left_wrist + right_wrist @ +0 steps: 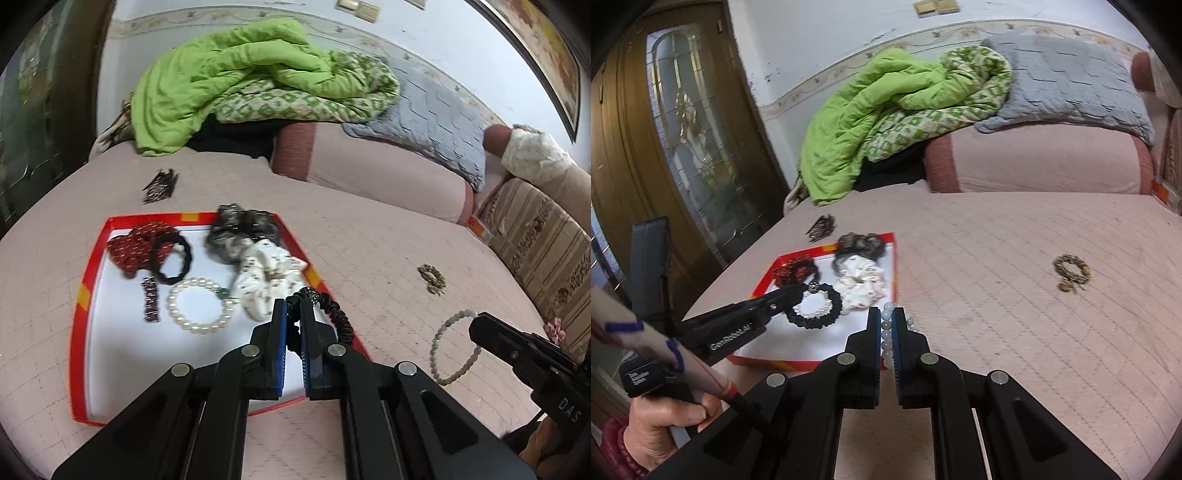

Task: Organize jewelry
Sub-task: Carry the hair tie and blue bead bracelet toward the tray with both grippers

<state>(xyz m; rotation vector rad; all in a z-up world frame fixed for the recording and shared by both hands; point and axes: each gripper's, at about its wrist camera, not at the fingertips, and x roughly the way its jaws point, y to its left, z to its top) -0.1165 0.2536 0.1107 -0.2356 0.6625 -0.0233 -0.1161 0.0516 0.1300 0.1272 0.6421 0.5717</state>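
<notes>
Clearly both grippers are loaded. Over the tray's right edge, the left gripper has its jaws closed on a black coiled hair tie, pinched at the small beaded knot, with the loop hanging to the right of the fingers. That tie looks light, soft and springy; held at the knot it should not slip, though the coil may stretch or swing. In the tray, from left to right, lie a red scrunchie, a black band, a dark clip, a pearl bracelet, a grey scrunchie and a white scrunchie. The pearls are probably smooth and hard, likely to roll between flat pads, so a pinch across the string suits them better than one bead alone.

Just off the tray's near right corner, on the bed, the right gripper has its jaws closed on a pale bead bracelet, gripped across the strand. Those beads look hard and slick, and probably strung on elastic, so a firm but gentle hold seems wise. Farther right, well apart, a bronze chain bracelet lies on the bed; it looks limp and should bunch when lifted.

Writing reads "GenRobot.AI" on the left gripper's side in the right wrist view, and "DAS" on the right gripper's body in the left wrist view. A small label near the hand is too blurred to read.
</notes>
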